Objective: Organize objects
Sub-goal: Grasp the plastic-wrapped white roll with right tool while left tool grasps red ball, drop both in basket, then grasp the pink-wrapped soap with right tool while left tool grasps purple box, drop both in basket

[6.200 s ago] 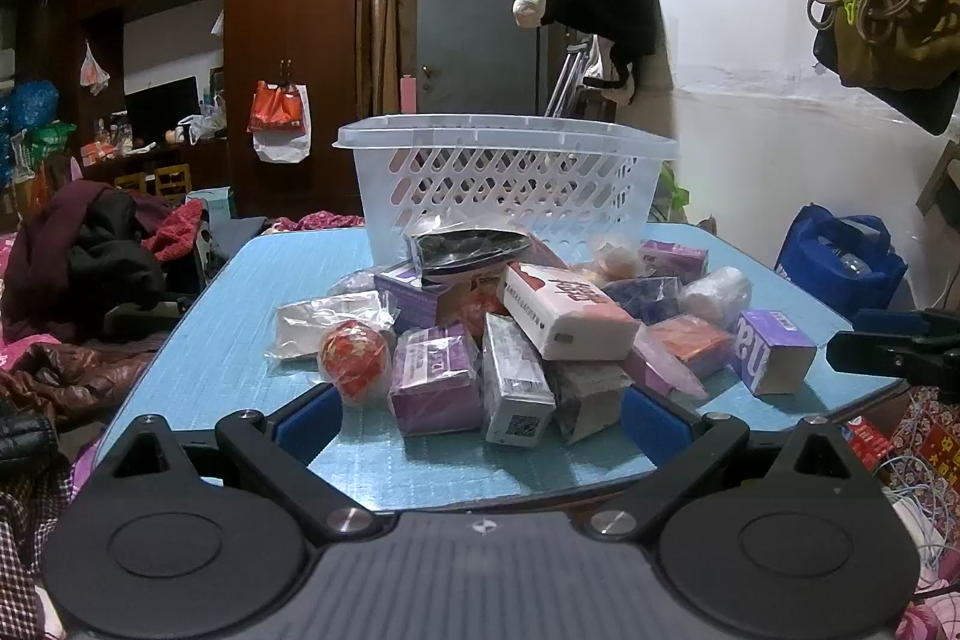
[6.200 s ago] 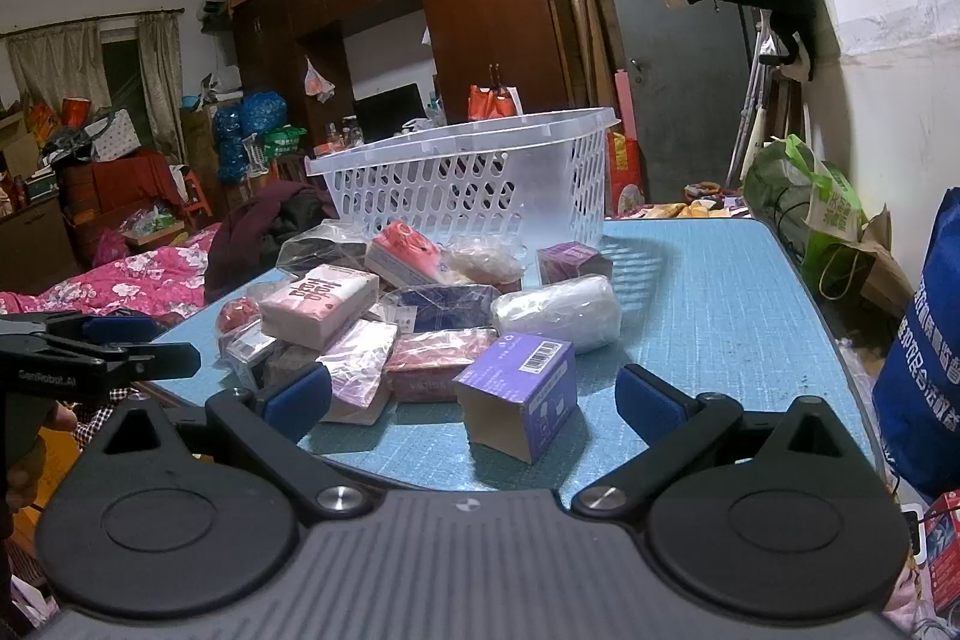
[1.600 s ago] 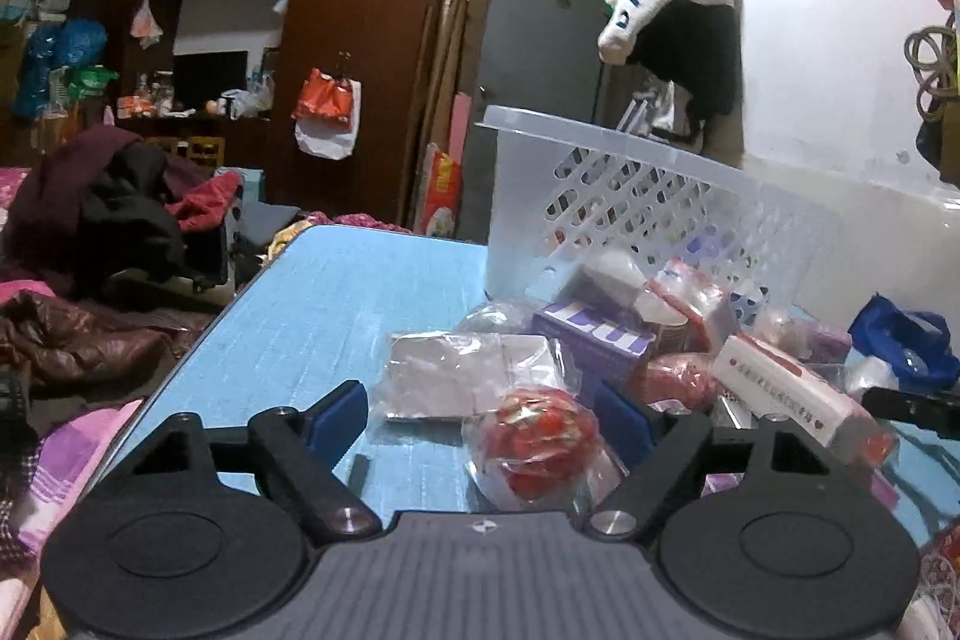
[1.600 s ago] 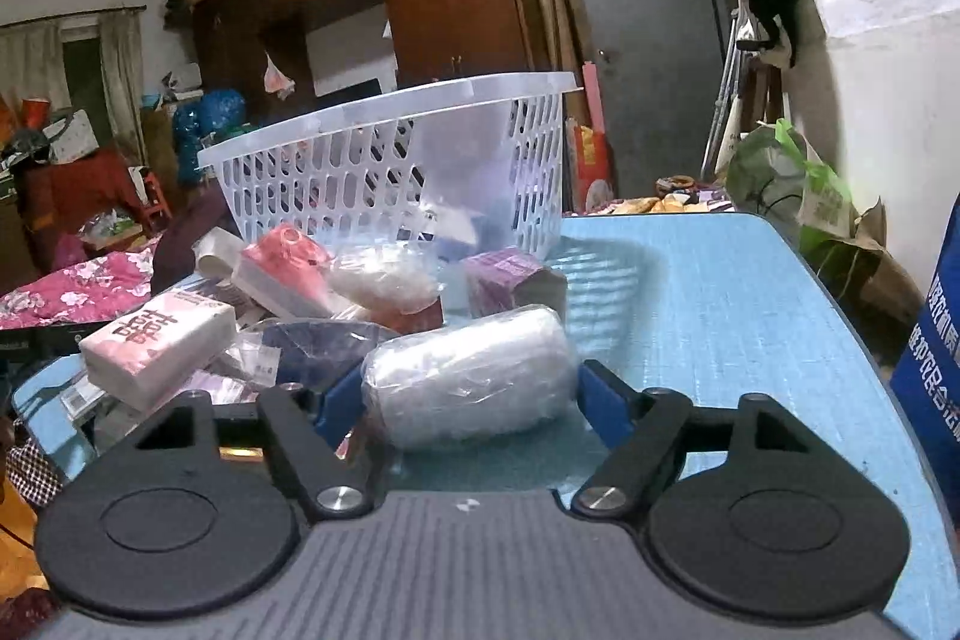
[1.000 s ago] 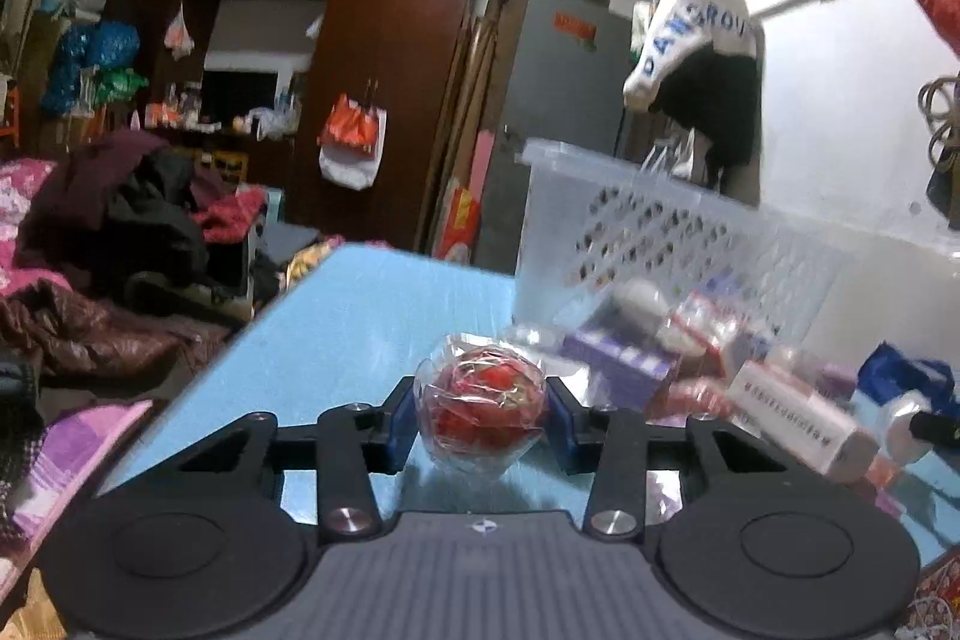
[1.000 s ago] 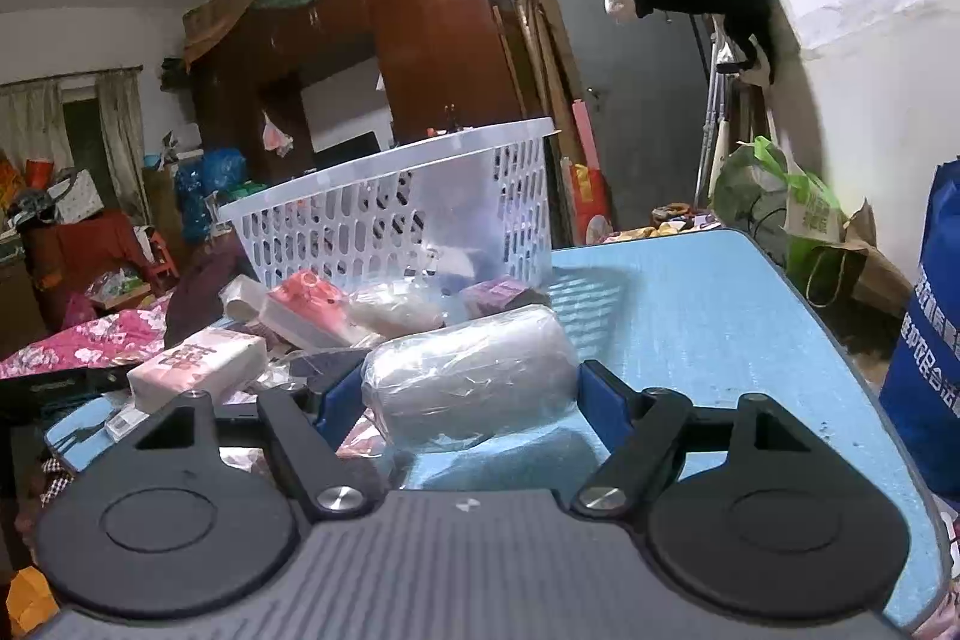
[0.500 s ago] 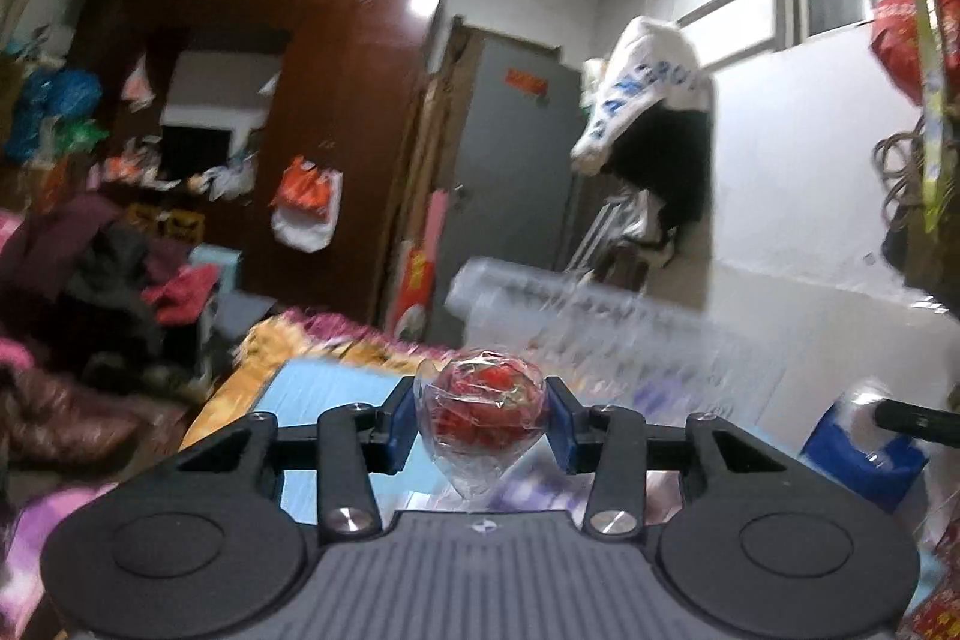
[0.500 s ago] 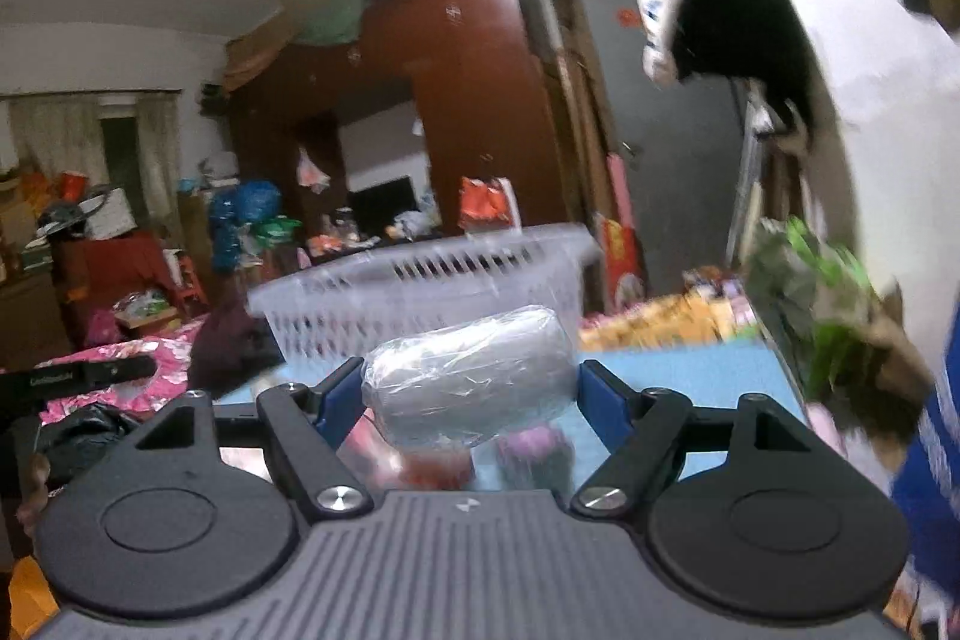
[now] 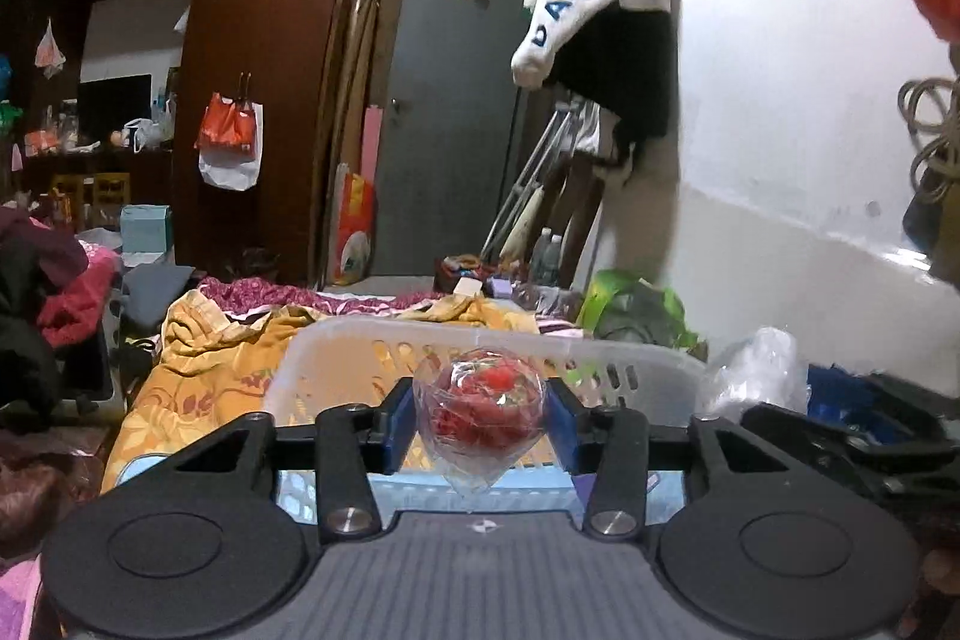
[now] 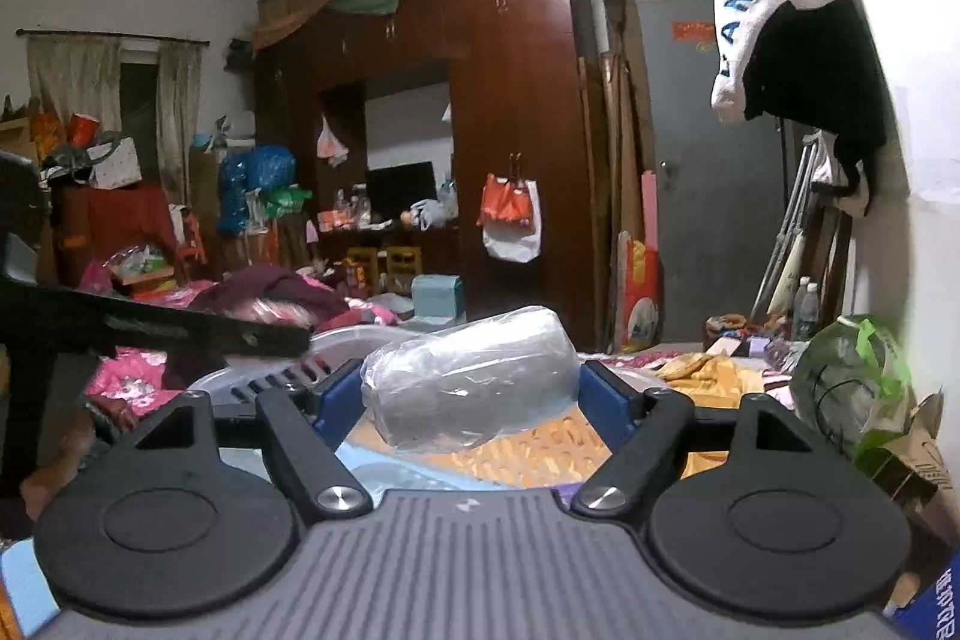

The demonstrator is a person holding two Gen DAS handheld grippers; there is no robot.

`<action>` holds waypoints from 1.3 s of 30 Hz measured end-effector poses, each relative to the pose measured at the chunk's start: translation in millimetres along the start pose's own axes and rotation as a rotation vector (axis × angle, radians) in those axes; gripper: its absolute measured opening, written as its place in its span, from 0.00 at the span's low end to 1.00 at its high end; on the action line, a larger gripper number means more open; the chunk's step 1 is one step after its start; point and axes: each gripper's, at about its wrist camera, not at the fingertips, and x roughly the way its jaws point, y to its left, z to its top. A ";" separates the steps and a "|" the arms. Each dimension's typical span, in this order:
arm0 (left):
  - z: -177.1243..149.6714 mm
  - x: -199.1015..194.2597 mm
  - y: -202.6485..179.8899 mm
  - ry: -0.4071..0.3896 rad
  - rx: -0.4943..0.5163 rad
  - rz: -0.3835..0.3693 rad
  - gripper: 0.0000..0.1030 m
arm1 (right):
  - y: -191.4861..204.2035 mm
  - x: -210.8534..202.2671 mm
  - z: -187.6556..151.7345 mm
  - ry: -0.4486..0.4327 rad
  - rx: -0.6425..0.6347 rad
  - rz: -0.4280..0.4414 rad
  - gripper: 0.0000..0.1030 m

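A red ball in clear wrap (image 9: 480,409) sits between the blue pads of my left gripper (image 9: 480,421), whose jaws are opening while the pads still touch its sides. It hangs over the white plastic basket (image 9: 336,370). A white roll in clear plastic (image 10: 471,379) lies slightly tilted between the pads of my right gripper (image 10: 471,400), whose jaws are also opening, above the basket rim (image 10: 360,337). The left wrist view catches the same roll (image 9: 756,370) at the right, and the right wrist view shows the left gripper's black body (image 10: 150,325) at the left.
Behind the basket lies an orange patterned blanket (image 9: 198,358). A green bag (image 10: 852,388) stands by the white wall on the right. A dark wardrobe (image 10: 510,130) and a grey door (image 9: 444,112) fill the back. The blue table (image 9: 135,466) shows only at the lower left.
Both grippers rose and moved forward from the table's pile to above the basket, carrying the red ball and the white roll. The pile has dropped out of view.
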 end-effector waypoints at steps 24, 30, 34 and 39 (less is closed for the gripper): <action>-195.0 -138.3 45.9 -0.059 -0.110 -0.012 1.00 | 19.4 -111.3 -149.1 0.116 0.136 0.042 0.83; -204.2 -137.8 47.7 -0.062 -0.105 0.011 1.00 | 39.9 -101.0 -151.8 0.097 0.101 0.050 0.78; -206.0 -135.8 44.6 -0.050 -0.088 0.020 1.00 | 44.2 -107.5 -161.0 0.106 0.078 0.023 0.62; -208.3 -131.8 36.7 -0.042 -0.059 0.045 1.00 | 40.3 -126.1 -162.3 0.089 0.067 -0.041 0.61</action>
